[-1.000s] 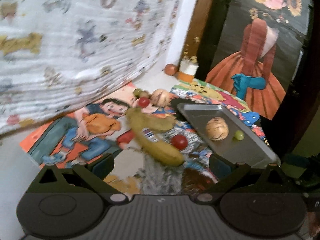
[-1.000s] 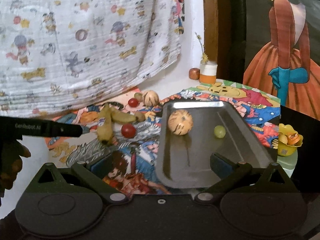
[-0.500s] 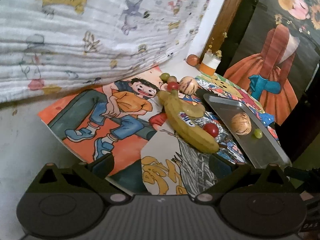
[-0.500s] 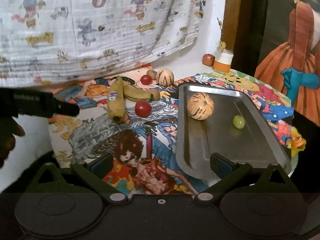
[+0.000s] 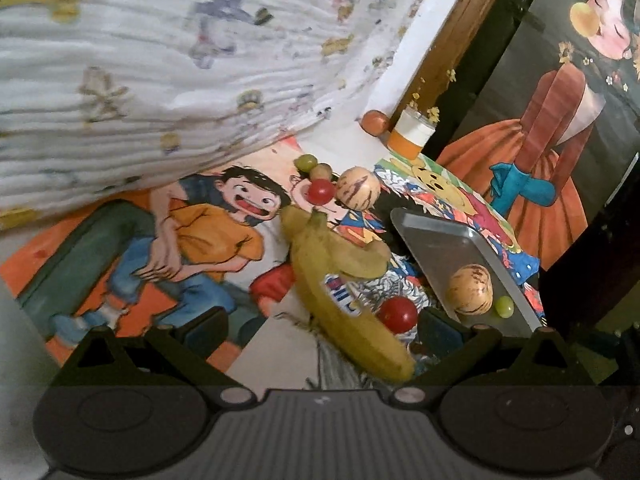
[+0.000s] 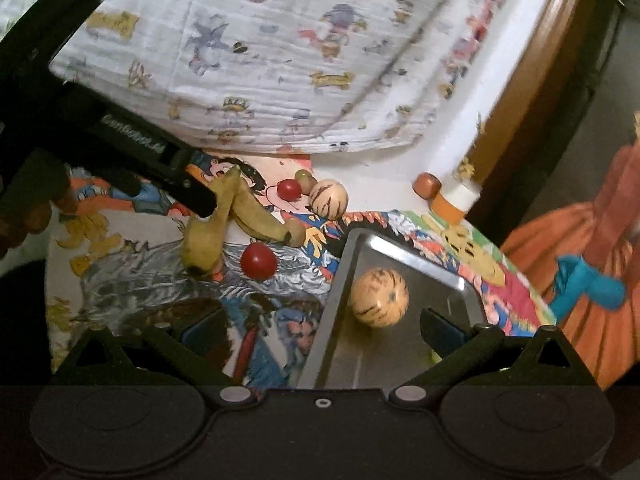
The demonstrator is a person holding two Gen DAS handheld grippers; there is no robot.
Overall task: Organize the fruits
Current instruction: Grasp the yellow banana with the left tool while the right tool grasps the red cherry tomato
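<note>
Bananas lie on the cartoon mat, left of the tray.

My left gripper (image 5: 320,328) has its fingers apart around the near banana (image 5: 348,320); its long axis runs from me toward the stem, yellow-green, stickered. A red fruit (image 5: 398,314) touches it. The tray (image 6: 400,252) edge sits near; my right gripper (image 6: 320,330) hangs spread over its rim.

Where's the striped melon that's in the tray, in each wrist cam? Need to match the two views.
Left wrist: striped melon at lower right, in the metal tray, a green grape just right of it.
Right wrist: striped melon low, right of centre, in the tray; the grape is mostly hidden.
Shared landmark: the orange-and-white jar behind the tray.
</note>
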